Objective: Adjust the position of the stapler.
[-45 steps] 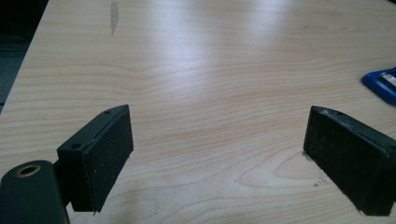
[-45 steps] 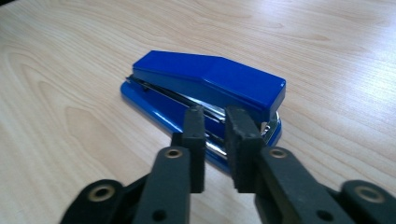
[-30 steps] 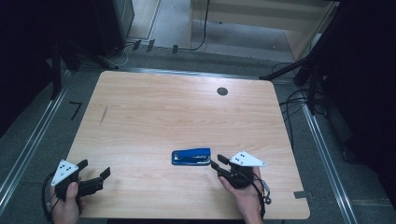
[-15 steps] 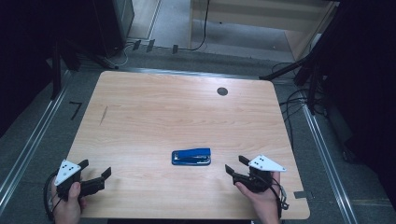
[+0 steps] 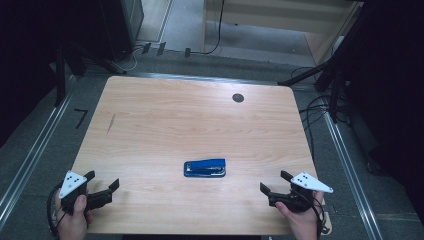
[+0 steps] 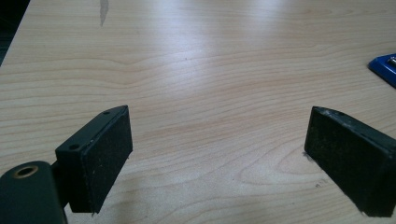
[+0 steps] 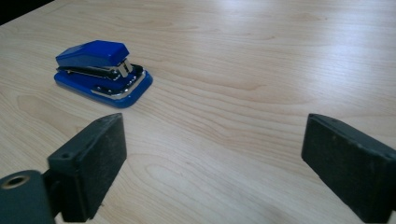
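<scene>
A blue stapler (image 5: 204, 168) lies flat on the wooden table (image 5: 190, 120), a little nearer than its middle. It also lies at the upper left in the right gripper view, the stapler (image 7: 102, 71) well beyond the jaws. My right gripper (image 5: 275, 183) sits at the table's near right corner, off to the right of the stapler, its jaws having just opened wide with nothing between them. Bare wood separates its pads (image 7: 93, 163). My left gripper (image 5: 104, 181) rests open and empty at the near left corner. A blue corner of the stapler (image 6: 385, 66) peeks in at the right edge of its view.
A small dark round grommet (image 5: 238, 98) is set into the table near its far right. A short grey mark (image 5: 110, 123) streaks the wood at the left. Cables (image 5: 320, 107) and dark stand legs lie on the floor beyond the table's right and far edges.
My right gripper has drawn back from the stapler to the right, toward the table's near right corner, and its jaws have spread. The stapler stays where it lay. The left gripper has not moved.
</scene>
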### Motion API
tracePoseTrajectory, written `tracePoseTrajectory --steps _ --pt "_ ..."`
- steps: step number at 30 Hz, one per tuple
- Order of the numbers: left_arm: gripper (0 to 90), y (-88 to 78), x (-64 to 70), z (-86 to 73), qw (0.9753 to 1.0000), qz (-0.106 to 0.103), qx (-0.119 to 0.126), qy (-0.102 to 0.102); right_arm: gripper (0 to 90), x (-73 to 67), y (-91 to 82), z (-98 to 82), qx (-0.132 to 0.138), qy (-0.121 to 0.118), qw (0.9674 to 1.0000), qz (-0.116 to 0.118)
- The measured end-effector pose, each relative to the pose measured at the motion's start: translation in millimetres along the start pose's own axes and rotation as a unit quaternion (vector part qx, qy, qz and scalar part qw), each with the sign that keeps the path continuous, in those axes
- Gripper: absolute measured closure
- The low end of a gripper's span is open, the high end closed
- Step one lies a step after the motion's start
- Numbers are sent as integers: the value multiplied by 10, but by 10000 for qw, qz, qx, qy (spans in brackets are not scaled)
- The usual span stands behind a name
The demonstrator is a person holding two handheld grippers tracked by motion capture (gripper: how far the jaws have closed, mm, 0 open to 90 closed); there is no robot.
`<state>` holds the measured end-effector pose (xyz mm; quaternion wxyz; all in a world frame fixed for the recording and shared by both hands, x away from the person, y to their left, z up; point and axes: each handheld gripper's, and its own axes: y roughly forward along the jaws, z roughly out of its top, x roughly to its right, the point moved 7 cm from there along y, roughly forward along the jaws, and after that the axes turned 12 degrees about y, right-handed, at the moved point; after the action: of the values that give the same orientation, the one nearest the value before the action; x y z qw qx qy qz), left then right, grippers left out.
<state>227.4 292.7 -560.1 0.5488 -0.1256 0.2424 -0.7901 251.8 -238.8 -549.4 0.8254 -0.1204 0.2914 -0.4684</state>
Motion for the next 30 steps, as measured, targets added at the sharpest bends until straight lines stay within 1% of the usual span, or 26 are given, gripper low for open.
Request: tracePoseTrajectory --steps 3,5,10,12,14,16,18,20,22,25,30 --pt "81 -3 -1 0 10000 20 11 -16 2 59 -41 -36 -27 -7 10000 -28" --pt "81 1 -1 -1 10000 16 -7 -3 0 108 -71 -56 -20 4 10000 -43" --pt "81 -2 -1 0 10000 27 6 -8 0 262 -179 -97 47 140 9998 -147" --pt "81 -4 -2 0 10000 16 18 -26 0 348 -233 -124 72 180 9996 -208" --pt "81 -7 -1 0 10000 12 30 -17 0 463 -304 -155 112 267 9991 -295" --pt "81 -9 0 -1 10000 21 40 -8 0 548 -360 -177 143 367 9987 -333" --pt "81 -8 0 -2 10000 7 34 -17 0 652 -411 -202 181 393 9980 -459" --pt "80 -7 -1 -3 10000 -9 11 -12 0 741 -449 -219 205 493 9971 -534" --pt "80 -5 1 -2 10000 -13 6 -15 0 819 -463 -241 205 532 9963 -644" --pt "81 -8 -1 -3 10000 8 20 -15 0 889 -471 -277 181 604 9957 -673" --pt "80 -6 -1 -3 10000 -23 10 -21 0 962 -466 -309 166 666 9943 -817"
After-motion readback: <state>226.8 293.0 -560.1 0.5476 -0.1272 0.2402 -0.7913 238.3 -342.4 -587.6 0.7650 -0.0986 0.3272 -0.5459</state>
